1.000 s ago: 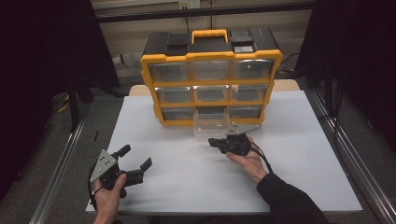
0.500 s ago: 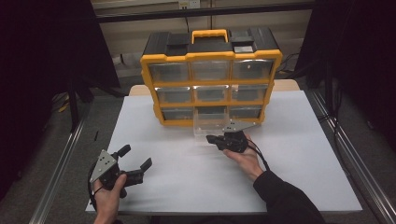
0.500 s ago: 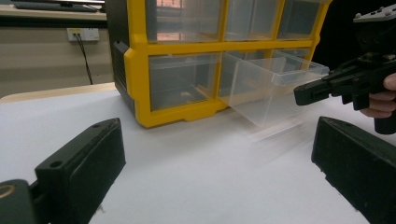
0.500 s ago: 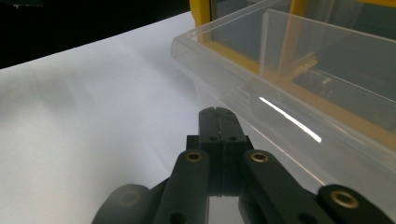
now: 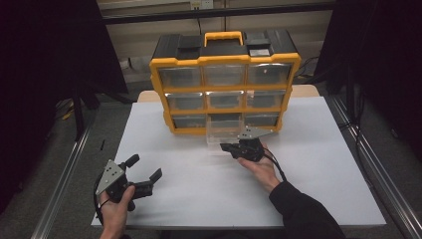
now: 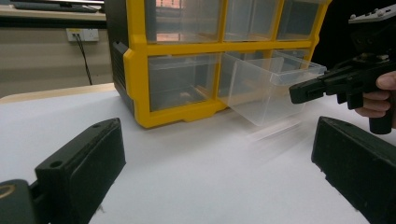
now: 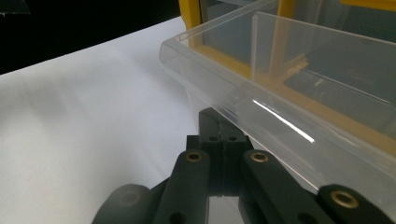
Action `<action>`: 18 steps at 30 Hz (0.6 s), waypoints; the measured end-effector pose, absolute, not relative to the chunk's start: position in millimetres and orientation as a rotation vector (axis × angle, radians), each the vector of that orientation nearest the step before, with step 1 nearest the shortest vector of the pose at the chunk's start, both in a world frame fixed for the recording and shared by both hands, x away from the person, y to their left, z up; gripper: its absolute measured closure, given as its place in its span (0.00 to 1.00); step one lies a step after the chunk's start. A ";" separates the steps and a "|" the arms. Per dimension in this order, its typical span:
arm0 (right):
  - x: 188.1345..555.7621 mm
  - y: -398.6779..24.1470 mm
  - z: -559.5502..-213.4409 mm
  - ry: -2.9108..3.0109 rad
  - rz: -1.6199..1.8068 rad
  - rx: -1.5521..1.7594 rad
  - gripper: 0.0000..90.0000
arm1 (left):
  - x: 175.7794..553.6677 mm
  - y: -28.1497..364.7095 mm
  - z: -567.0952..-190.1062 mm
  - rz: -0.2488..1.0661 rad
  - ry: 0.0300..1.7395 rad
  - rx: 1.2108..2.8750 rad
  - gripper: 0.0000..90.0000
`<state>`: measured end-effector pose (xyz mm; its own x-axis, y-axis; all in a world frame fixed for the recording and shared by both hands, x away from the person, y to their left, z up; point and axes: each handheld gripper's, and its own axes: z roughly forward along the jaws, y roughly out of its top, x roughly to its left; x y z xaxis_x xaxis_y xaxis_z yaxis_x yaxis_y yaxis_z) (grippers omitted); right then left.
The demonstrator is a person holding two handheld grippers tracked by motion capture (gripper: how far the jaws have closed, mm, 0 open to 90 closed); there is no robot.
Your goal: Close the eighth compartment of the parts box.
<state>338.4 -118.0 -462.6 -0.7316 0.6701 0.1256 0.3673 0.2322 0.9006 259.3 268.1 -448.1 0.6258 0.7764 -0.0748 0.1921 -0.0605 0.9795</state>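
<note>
Clear drawer (image 5: 224,135) is pulled partly out of the yellow organizer's (image 5: 225,82) bottom row and gripped at its front by the closed right gripper (image 5: 235,149). Left gripper (image 5: 145,170) is held wide apart above the white table (image 5: 323,169).

- Your right gripper (image 7: 223,140) tips sit under the clear drawer (image 7: 299,93) lip, their contact hidden.
- The drawer's base beside the yellow organizer (image 6: 140,93) looks blurred.
- Contents of the organizer's compartments: too dim to tell.
</note>
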 end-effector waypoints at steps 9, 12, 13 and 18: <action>342.0 -115.7 -460.3 2.207 1.508 0.975 1.00 | 259.2 268.0 -448.0 0.580 0.824 1.596 0.03; 343.1 -114.7 -459.5 2.202 1.512 0.976 1.00 | 259.3 268.1 -448.1 0.580 0.824 1.595 0.03; 343.5 -114.5 -459.3 2.202 1.511 0.978 1.00 | 259.3 268.0 -448.1 0.579 0.826 1.592 0.03; 346.3 -113.5 -459.6 2.195 1.504 0.981 1.00 | 259.2 268.0 -448.0 0.580 0.823 1.596 0.03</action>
<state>346.3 -113.5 -459.6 -0.7196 0.6829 0.1256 0.3635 0.2165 0.9061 259.2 268.0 -448.0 0.6266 0.7758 -0.0740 0.1914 -0.0612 0.9796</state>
